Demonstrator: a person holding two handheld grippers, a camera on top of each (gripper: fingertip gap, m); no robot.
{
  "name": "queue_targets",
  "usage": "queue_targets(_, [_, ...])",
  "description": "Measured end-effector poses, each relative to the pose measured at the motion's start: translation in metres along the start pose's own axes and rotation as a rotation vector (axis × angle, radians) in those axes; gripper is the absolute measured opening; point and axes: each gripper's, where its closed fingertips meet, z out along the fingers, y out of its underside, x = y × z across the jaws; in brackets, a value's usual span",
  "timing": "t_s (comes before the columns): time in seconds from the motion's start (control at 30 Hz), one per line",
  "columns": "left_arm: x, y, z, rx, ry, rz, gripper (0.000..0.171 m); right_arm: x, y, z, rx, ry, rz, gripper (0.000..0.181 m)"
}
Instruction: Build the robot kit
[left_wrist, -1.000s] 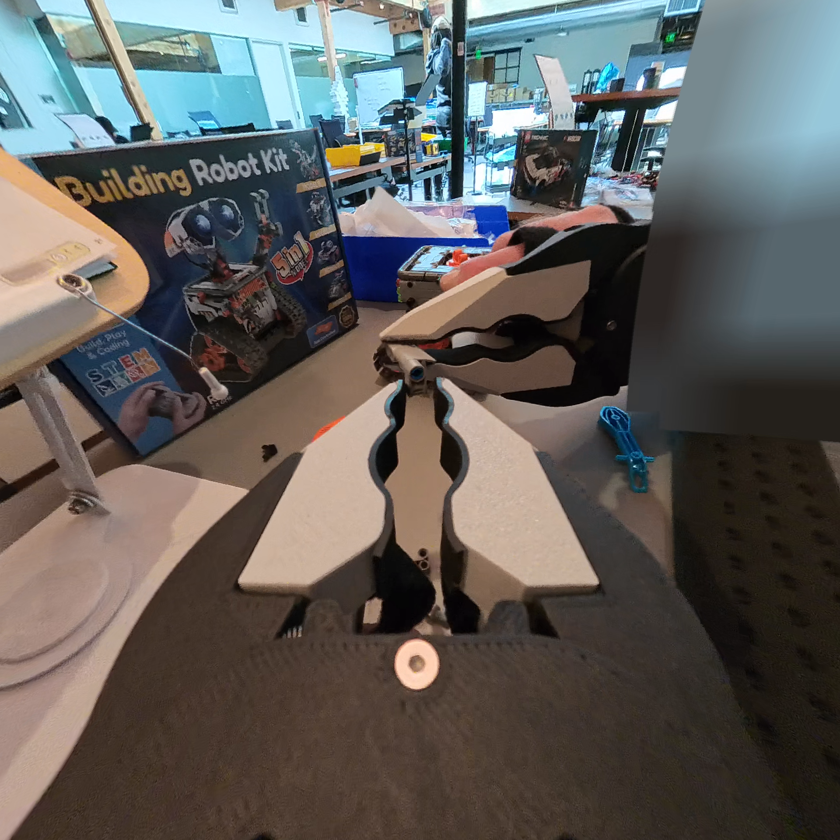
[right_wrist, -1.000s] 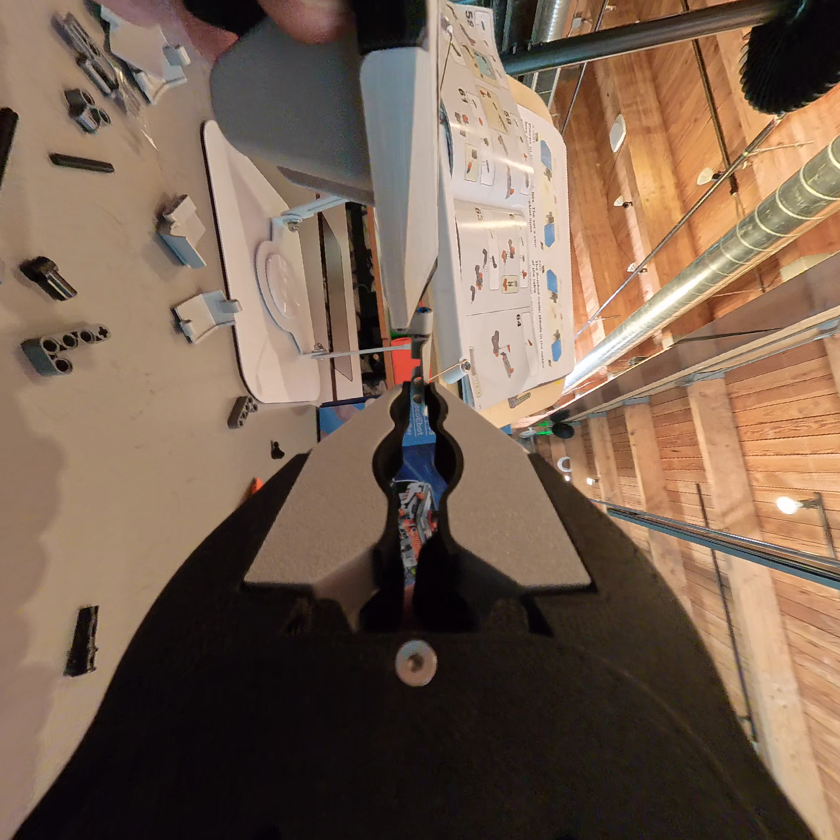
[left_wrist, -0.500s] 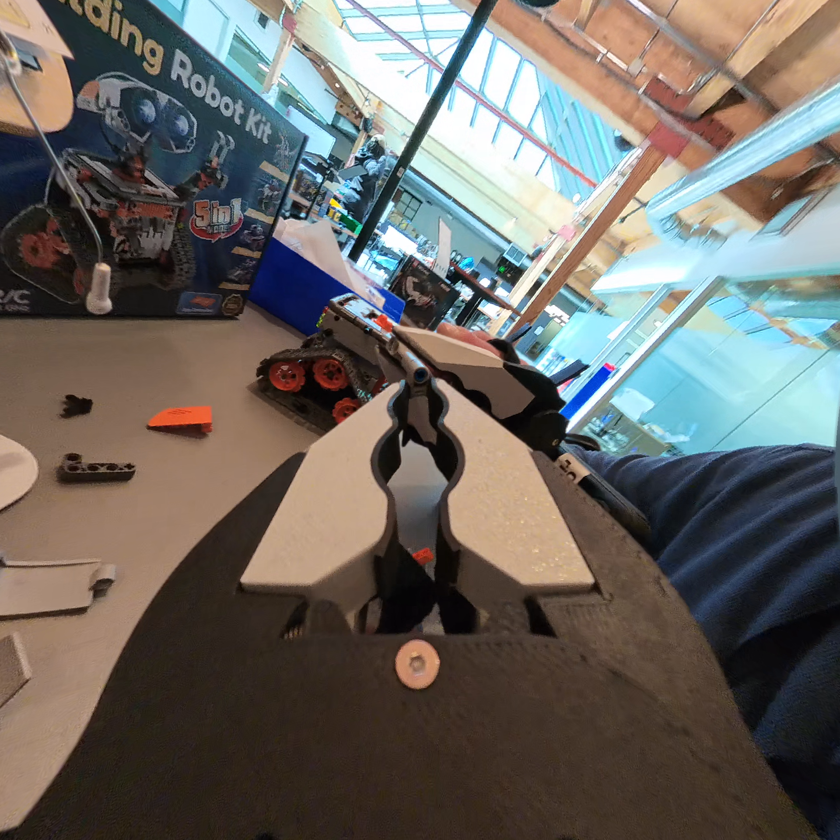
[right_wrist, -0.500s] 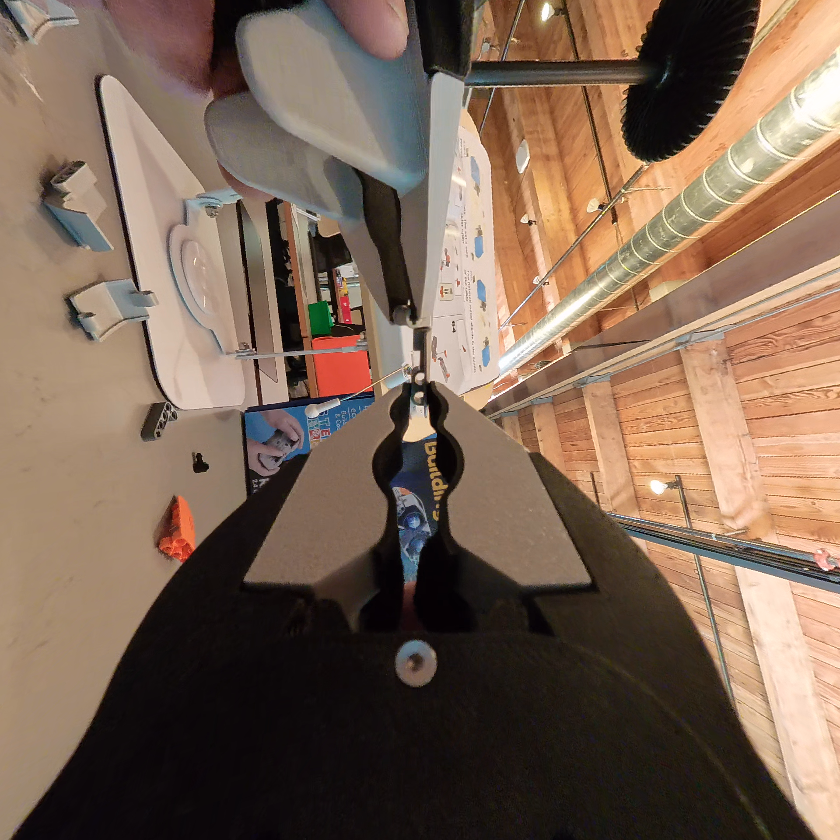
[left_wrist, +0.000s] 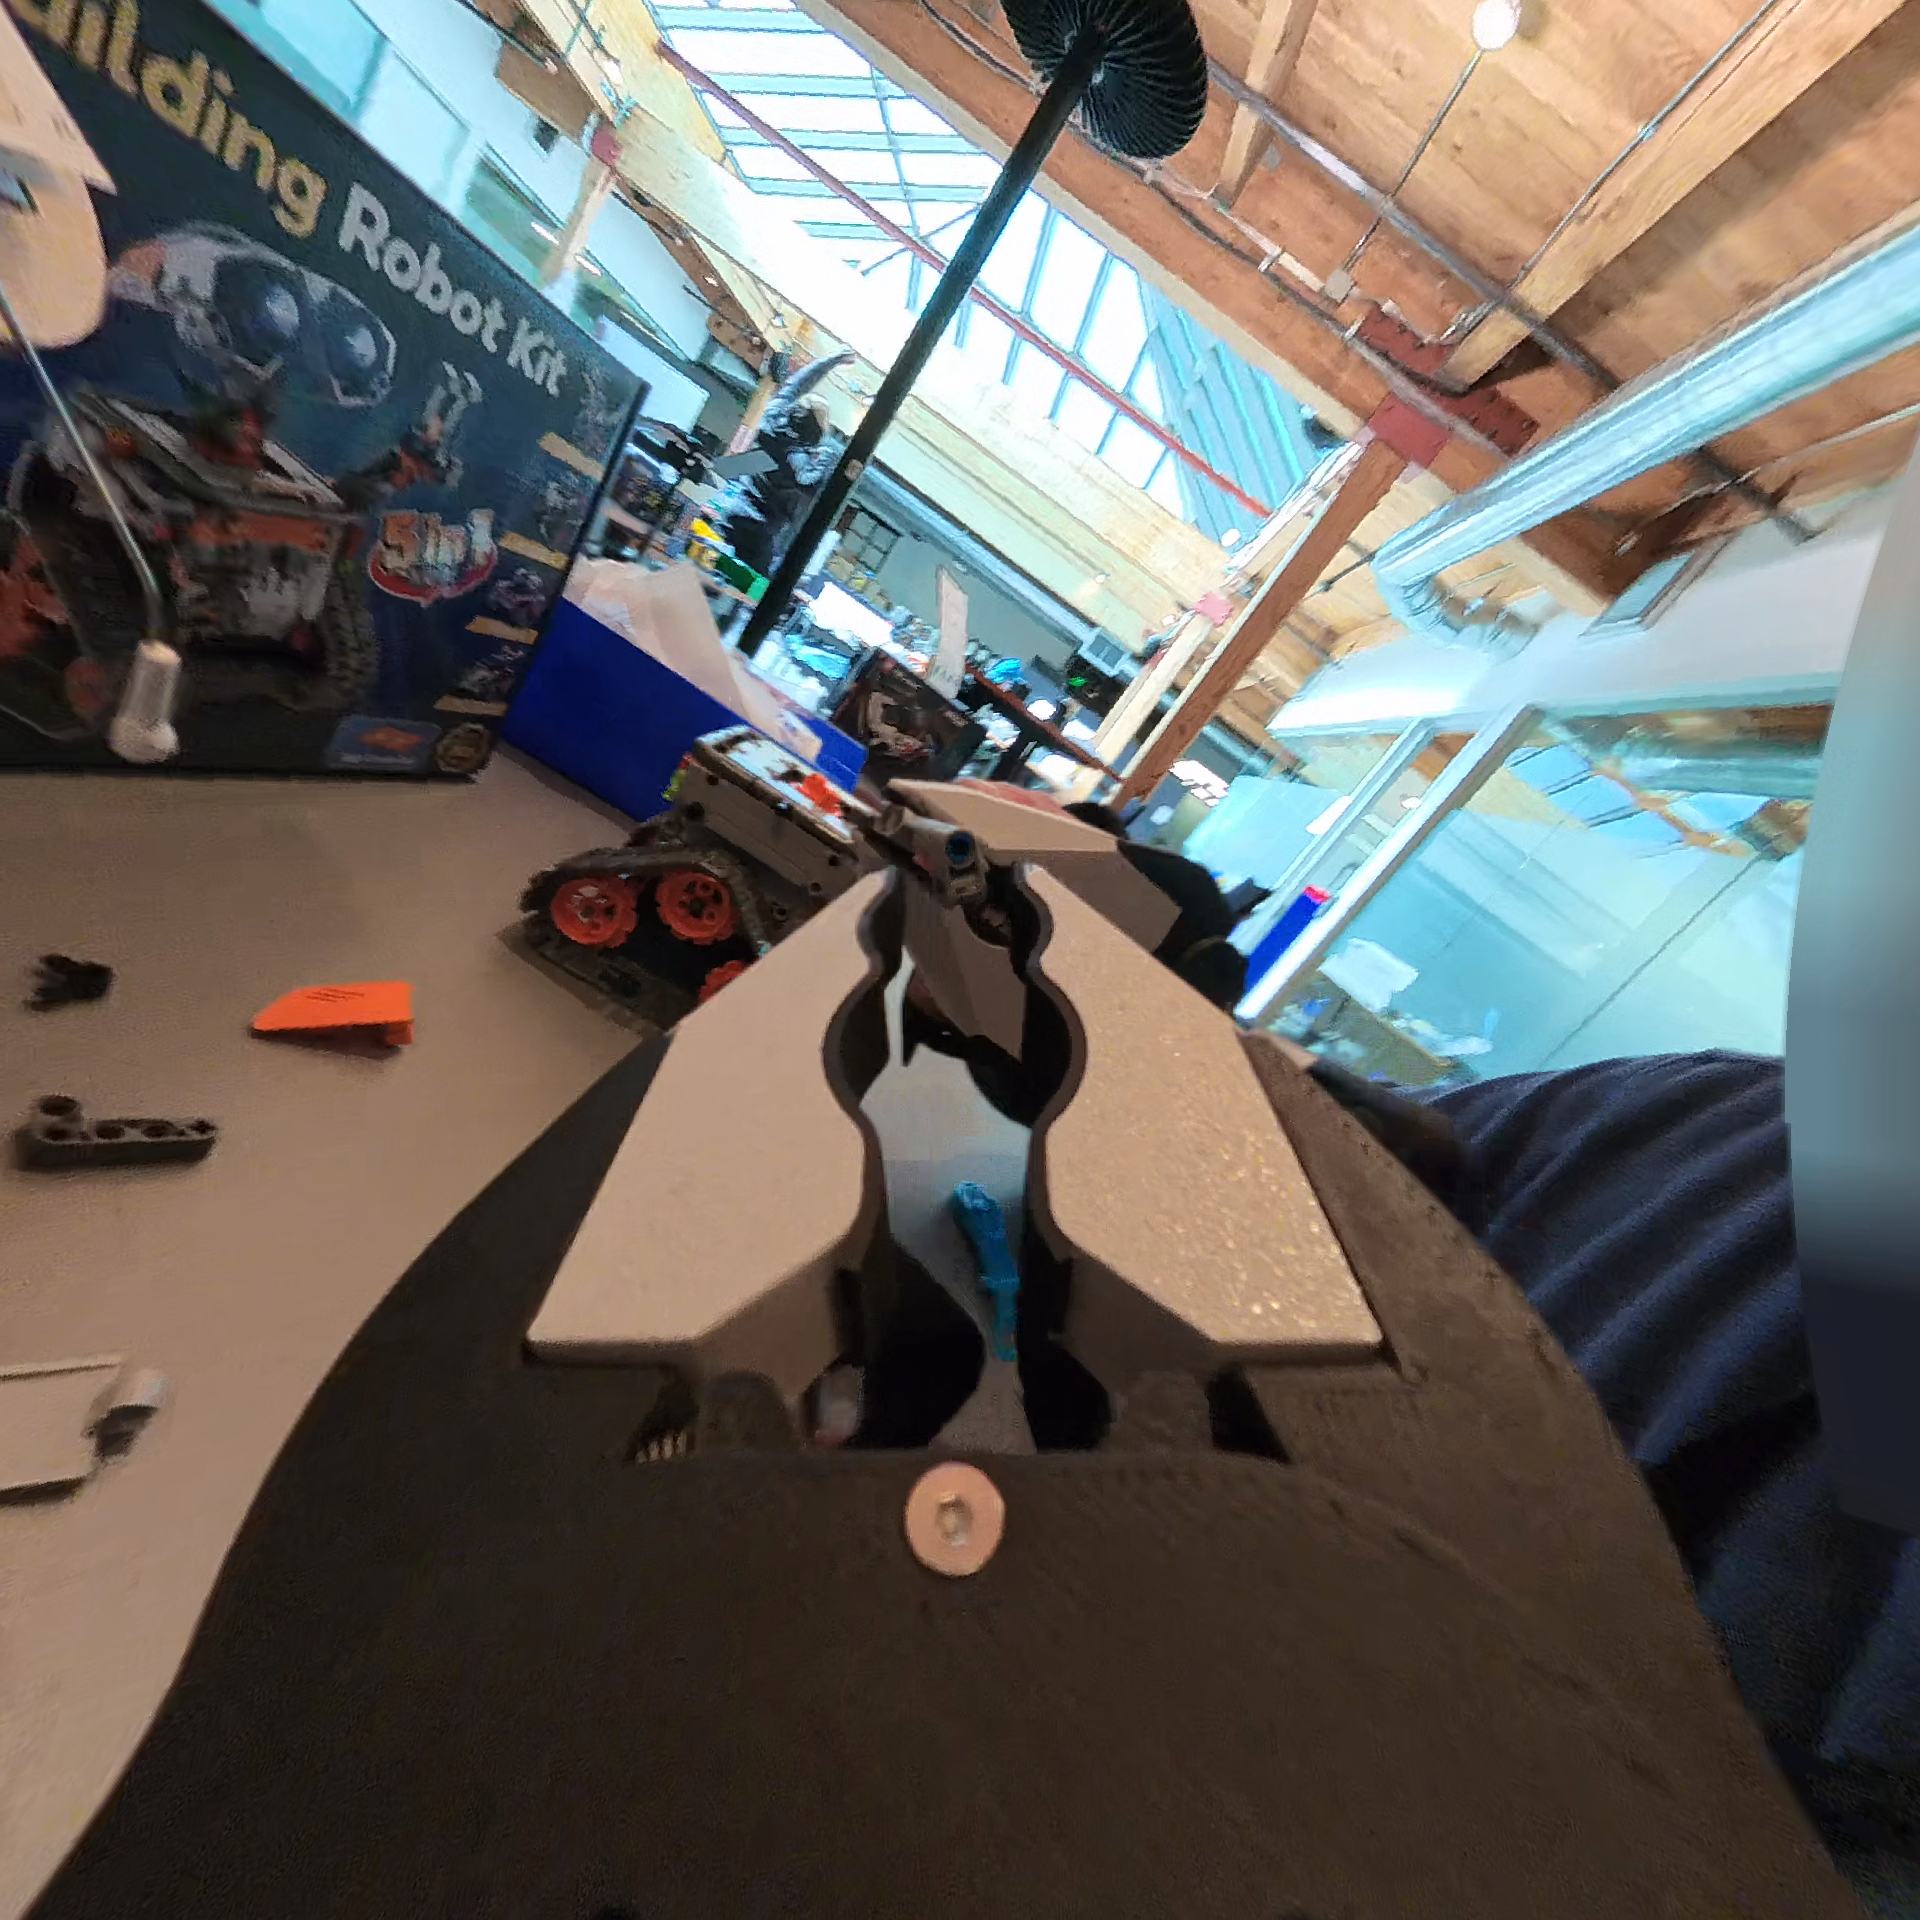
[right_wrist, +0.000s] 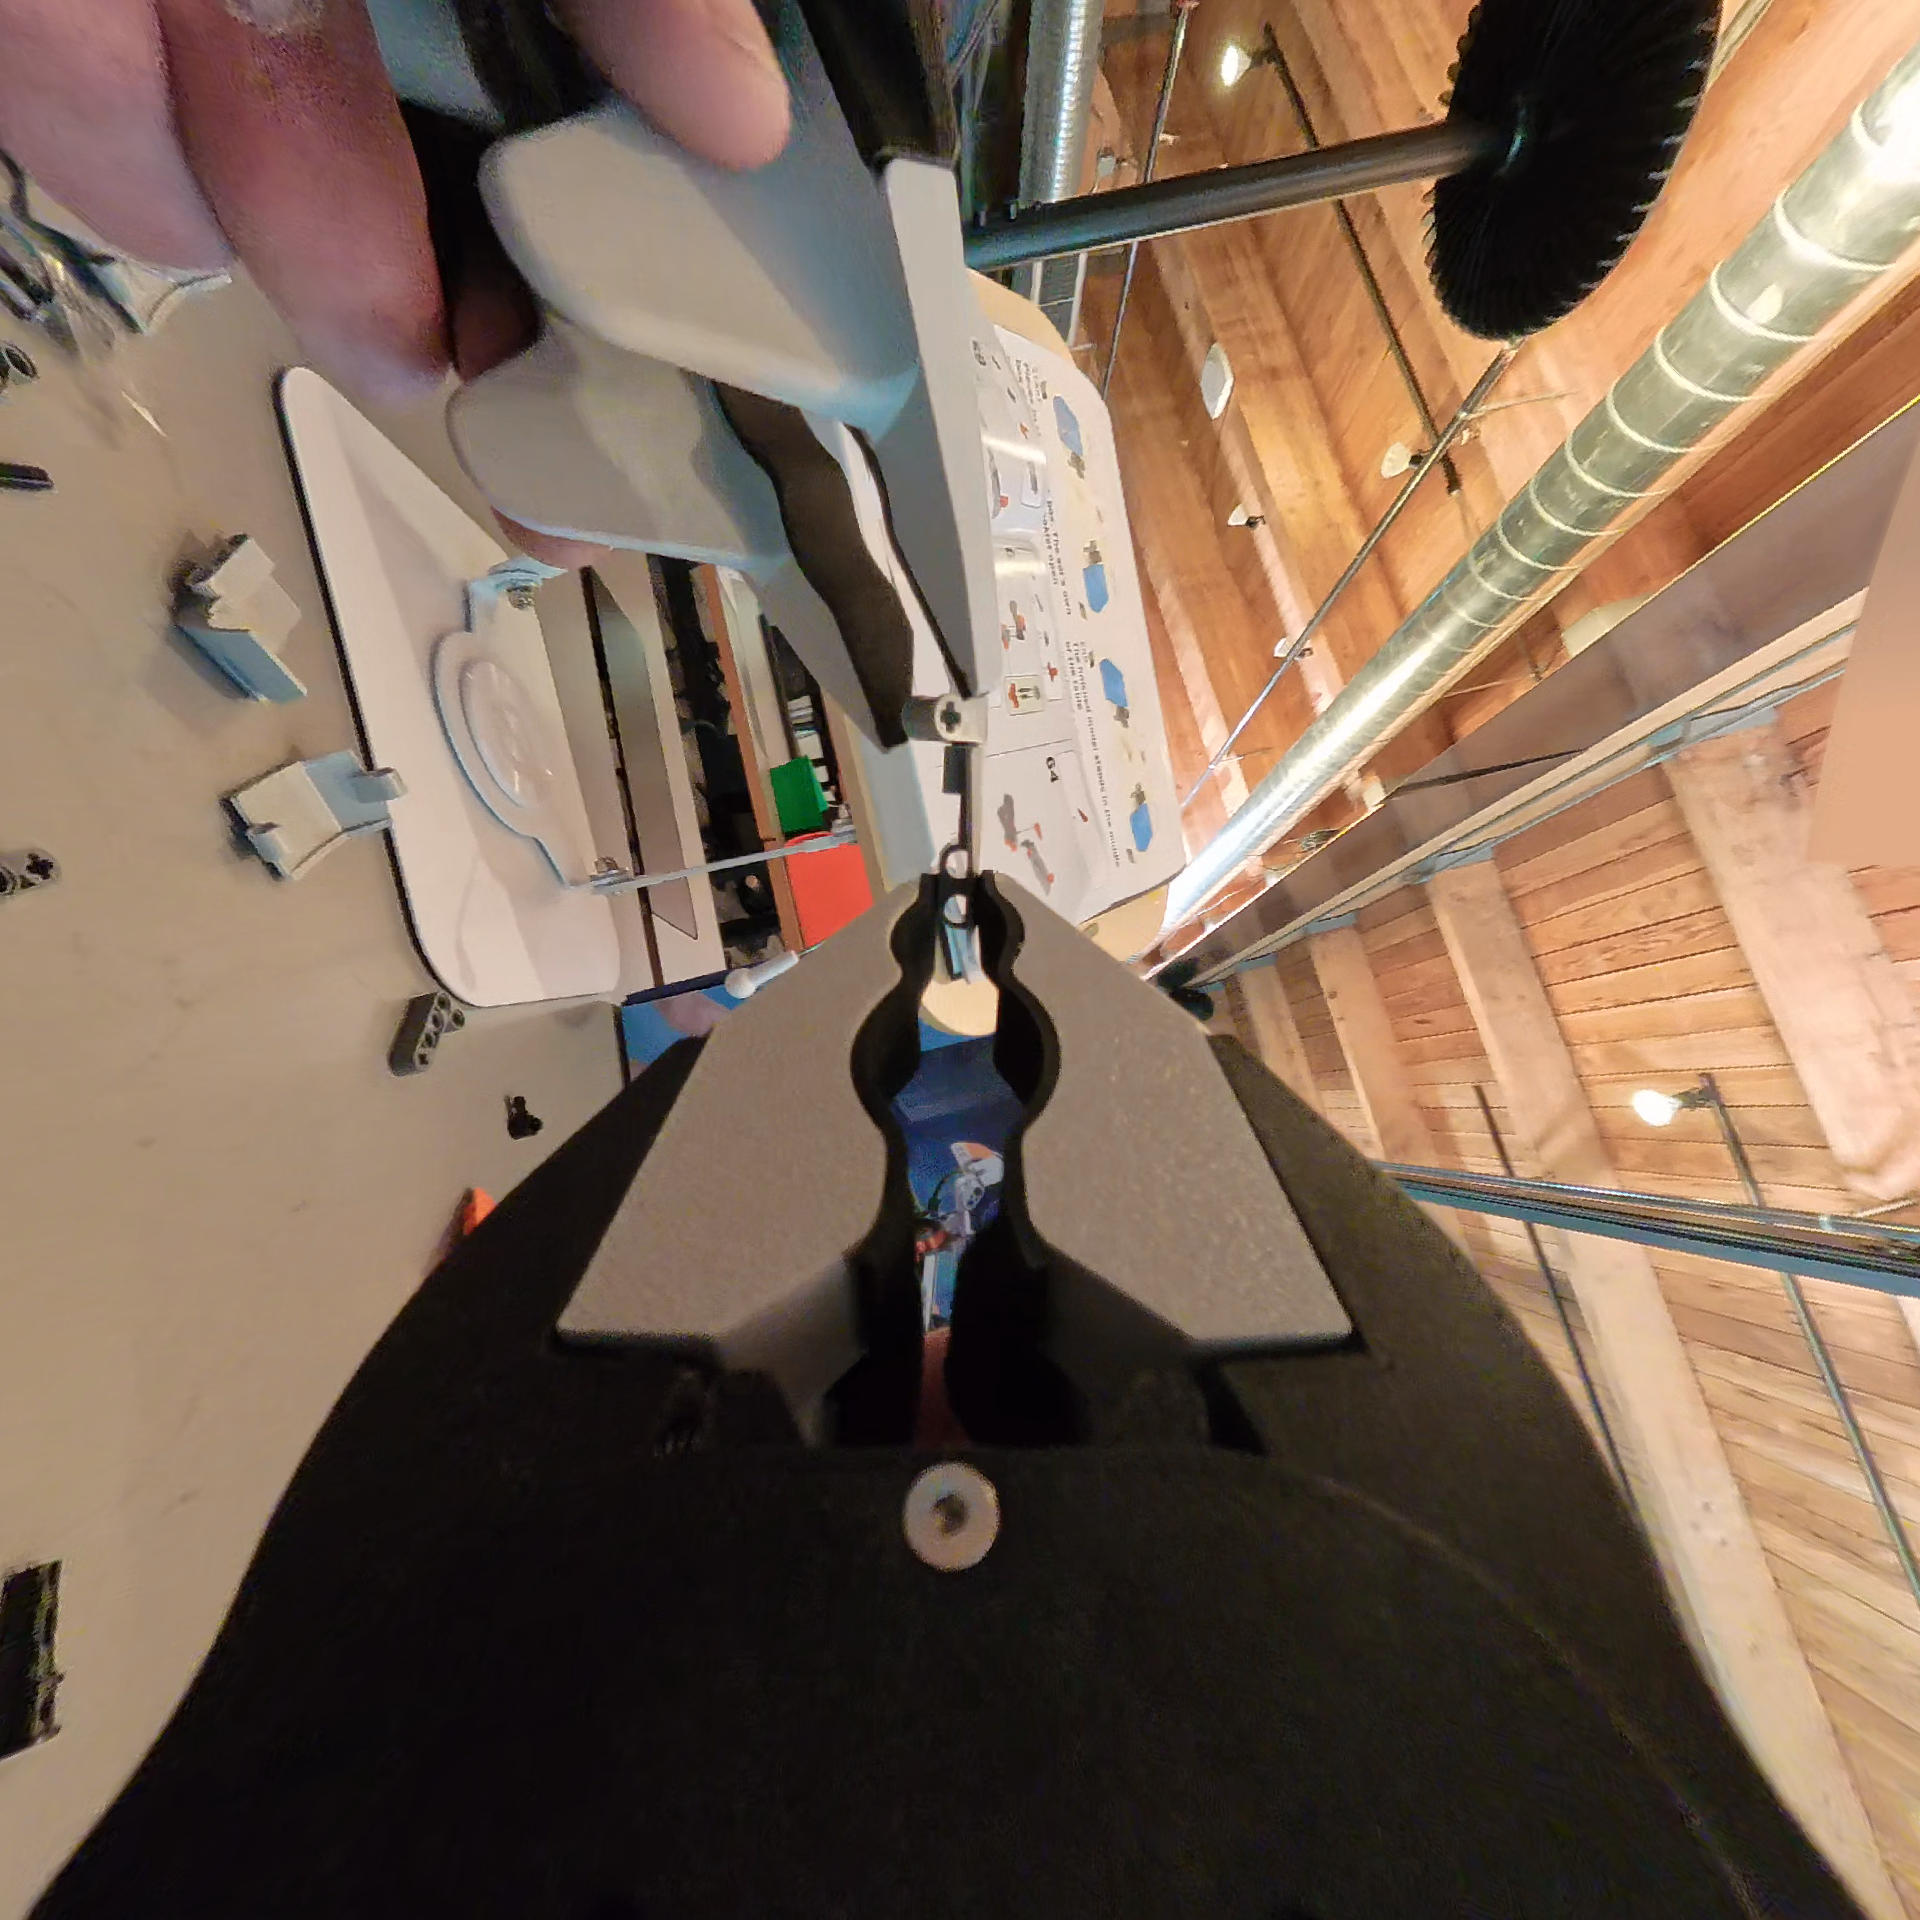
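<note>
My left gripper (left_wrist: 948, 875) is shut on a small grey connector with a blue pin end (left_wrist: 940, 854), held in the air. In the right wrist view this connector (right_wrist: 951, 719) sits at the left gripper's tips, under a person's hand (right_wrist: 260, 177). My right gripper (right_wrist: 958, 885) is shut on a thin black axle (right_wrist: 962, 816) that reaches up to the connector. The two grippers meet tip to tip. In the left wrist view the right gripper's fingers (left_wrist: 997, 821) show just behind the connector. A tracked robot model (left_wrist: 675, 883) with orange wheels stands on the table beyond.
A robot kit box (left_wrist: 291, 468) and a blue bin (left_wrist: 613, 707) stand at the back. An orange part (left_wrist: 332, 1010), a dark beam (left_wrist: 109, 1138) and grey parts (right_wrist: 239, 613) lie on the table. A stand (right_wrist: 416, 675) holds an instruction booklet (right_wrist: 1049, 623). A dark blue sleeve (left_wrist: 1610, 1247) is at right. Less than 4 cm separates the two grippers' tips. Both grippers' tips are roughly 20 centimeters from the dark beam (left_wrist: 109, 1138).
Both grippers have lifted and tilted, so both views now show more of the ceiling. They stay tip to tip. More of the black axle shows between the two grippers' tips.
</note>
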Motion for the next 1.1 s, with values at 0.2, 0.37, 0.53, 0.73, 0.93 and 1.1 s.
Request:
queue_targets(0.2, [0.001, 0.001, -0.001, -0.060, -0.170, 0.439, 0.039, -0.007, 0.002, 0.000, -0.005, -0.081, 0.073, 0.004])
queue_targets(0.37, [0.000, 0.011, 0.001, -0.124, -0.236, 0.668, 0.023, -0.014, -0.004, -0.002, 0.027, -0.146, 0.138, 0.005])
queue_targets(0.53, [-0.001, 0.009, 0.000, -0.113, -0.225, 0.628, 0.013, -0.015, -0.006, -0.003, 0.034, -0.162, 0.133, 0.004])
queue_targets(0.73, [-0.001, 0.008, 0.000, -0.092, -0.215, 0.549, 0.013, -0.013, -0.006, -0.003, 0.020, -0.135, 0.083, 0.004])
queue_targets(0.93, [-0.004, 0.003, -0.001, -0.033, -0.176, 0.347, 0.008, -0.012, -0.005, 0.000, -0.014, -0.074, -0.034, 0.004])
queue_targets(1.1, [-0.005, 0.003, -0.002, -0.046, -0.197, 0.401, 0.013, -0.012, -0.004, 0.001, -0.017, -0.081, -0.018, 0.004])
